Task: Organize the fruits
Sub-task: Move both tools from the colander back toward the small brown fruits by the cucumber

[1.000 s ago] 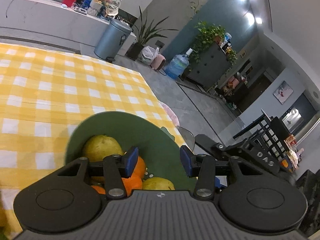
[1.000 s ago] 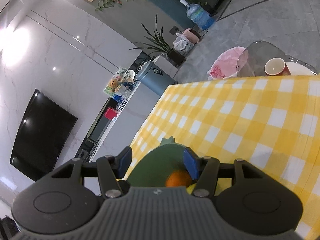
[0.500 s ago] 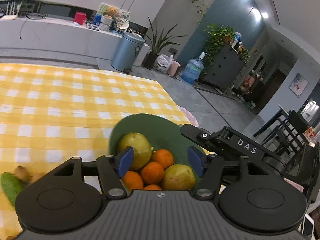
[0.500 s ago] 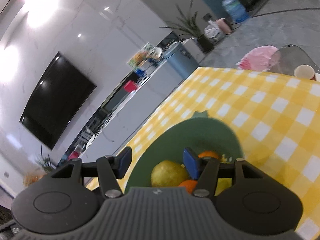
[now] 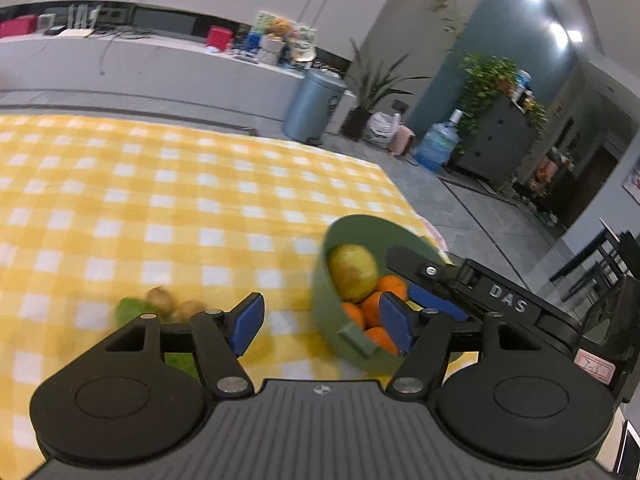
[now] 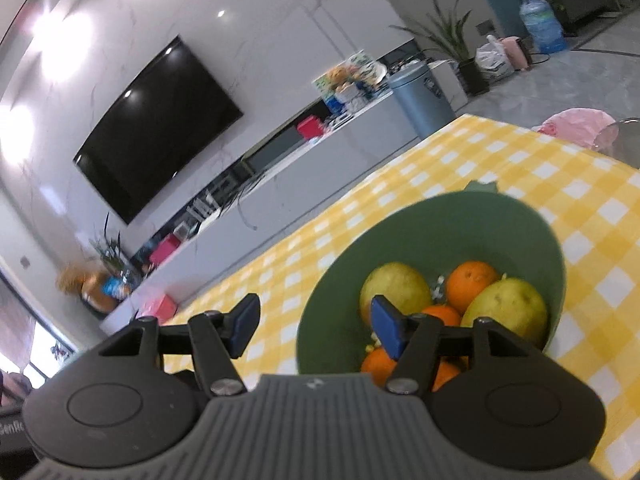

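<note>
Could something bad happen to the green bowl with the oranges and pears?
Maybe. The green bowl sits near the table's edge, so a bump from the right hand-held gripper reaching over it could push it toward the floor. The fruit is piled up, so an orange could roll out. The left hand-held gripper, jaws opening and empty, sits close beside the rim.
</note>
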Demonstrator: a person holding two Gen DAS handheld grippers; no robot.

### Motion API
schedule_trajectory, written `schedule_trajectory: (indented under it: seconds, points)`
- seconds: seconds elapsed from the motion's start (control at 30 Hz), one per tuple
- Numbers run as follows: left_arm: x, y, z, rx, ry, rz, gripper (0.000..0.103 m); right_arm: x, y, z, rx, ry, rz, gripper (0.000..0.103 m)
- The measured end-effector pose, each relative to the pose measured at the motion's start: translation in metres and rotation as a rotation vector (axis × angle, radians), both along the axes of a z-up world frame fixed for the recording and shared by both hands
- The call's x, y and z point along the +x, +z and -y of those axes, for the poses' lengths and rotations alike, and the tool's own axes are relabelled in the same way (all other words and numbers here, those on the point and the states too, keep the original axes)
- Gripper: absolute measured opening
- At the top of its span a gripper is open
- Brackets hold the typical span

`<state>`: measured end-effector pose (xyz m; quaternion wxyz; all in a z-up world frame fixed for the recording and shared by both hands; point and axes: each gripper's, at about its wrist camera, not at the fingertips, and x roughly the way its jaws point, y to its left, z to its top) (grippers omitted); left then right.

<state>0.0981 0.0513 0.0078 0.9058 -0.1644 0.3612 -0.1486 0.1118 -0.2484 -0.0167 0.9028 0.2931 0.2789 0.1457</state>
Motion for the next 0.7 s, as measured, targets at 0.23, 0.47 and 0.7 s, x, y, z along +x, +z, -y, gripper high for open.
schedule_trajectory:
  seconds: [0.23,0.47,0.7]
  points:
    - [-0.018,-0.006,-0.035,0.025,0.1,-0.098,0.077,-0.015,-0.005,-0.019,-0.015,0.044,-0.036,0.06]
    - [-0.032,-0.026,-0.078,0.001,0.172,-0.178,0.08,-0.032,-0.006,-0.044,-0.056,0.108,-0.035,0.061]
    - [-0.041,-0.048,-0.112,-0.052,0.207,-0.235,0.08,-0.045,-0.002,-0.087,-0.229,0.291,0.041,0.06]
